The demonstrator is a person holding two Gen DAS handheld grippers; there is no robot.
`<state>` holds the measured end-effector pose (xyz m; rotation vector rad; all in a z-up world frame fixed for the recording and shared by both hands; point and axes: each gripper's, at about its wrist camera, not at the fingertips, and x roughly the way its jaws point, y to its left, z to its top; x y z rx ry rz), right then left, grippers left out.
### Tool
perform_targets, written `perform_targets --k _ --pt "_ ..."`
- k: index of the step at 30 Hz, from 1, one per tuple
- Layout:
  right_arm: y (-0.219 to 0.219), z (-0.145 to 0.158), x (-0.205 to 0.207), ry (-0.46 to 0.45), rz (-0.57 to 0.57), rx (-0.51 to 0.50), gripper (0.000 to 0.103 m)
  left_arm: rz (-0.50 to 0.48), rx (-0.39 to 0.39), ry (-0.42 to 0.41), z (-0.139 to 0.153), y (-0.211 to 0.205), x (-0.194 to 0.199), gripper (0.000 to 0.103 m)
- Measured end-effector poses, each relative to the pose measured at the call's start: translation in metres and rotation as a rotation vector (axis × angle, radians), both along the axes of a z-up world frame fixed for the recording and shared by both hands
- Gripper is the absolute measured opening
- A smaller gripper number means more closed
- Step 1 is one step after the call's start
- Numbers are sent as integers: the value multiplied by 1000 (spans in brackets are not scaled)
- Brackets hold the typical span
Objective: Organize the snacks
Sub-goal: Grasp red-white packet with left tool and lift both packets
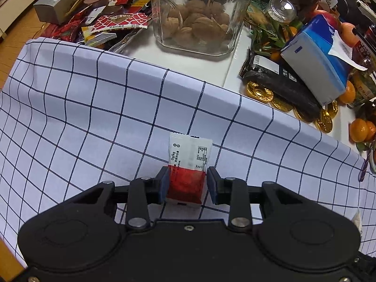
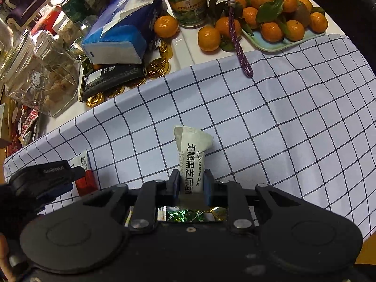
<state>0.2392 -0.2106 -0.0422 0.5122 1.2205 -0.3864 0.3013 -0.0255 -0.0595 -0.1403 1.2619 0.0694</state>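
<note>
In the left wrist view my left gripper (image 1: 188,183) is shut on a red-and-white snack packet (image 1: 190,152), gripped by its red lower half, just above the checked cloth (image 1: 94,117). In the right wrist view my right gripper (image 2: 191,183) is shut on a white black-sesame-crisp packet (image 2: 192,148), whose top sticks out past the pads over the cloth (image 2: 282,117). The left gripper (image 2: 77,176) with its red packet (image 2: 85,181) shows at that view's left edge. Green wrappers (image 2: 185,215) show through the gap beneath the right gripper.
Beyond the cloth stand a glass jar of walnuts (image 1: 195,18), a blue tissue pack (image 1: 315,63) on a black packet (image 1: 277,80), gold coins (image 1: 260,91) and a pile of snack packets (image 1: 112,23). Tangerines (image 2: 282,28) fill a tray; a purple lanyard (image 2: 237,42) trails onto the cloth.
</note>
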Motion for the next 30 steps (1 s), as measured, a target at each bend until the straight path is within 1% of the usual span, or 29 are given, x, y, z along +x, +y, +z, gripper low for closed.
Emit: perform_targets --k 7,15,18,20,23,27,30 --pt "-4 6 -4 0 -18 17 23 -25 33 -13 -5 -6 0 43" --pt "2 6 -4 10 10 24 23 -20 60 -25 -8 -8 4 44" --pt "5 6 -4 13 19 24 23 -14 77 -29 -10 -8 6 49" --pt "6 7 -4 14 25 23 23 -9 77 -22 -13 -8 8 50" --pt "7 8 -4 9 38 23 23 5 61 11 -22 -5 10 51" --pt "8 9 -4 9 43 22 23 0 66 7 -23 -7 11 51" --pt "8 8 -4 10 42 27 23 14 53 10 -24 -6 11 50"
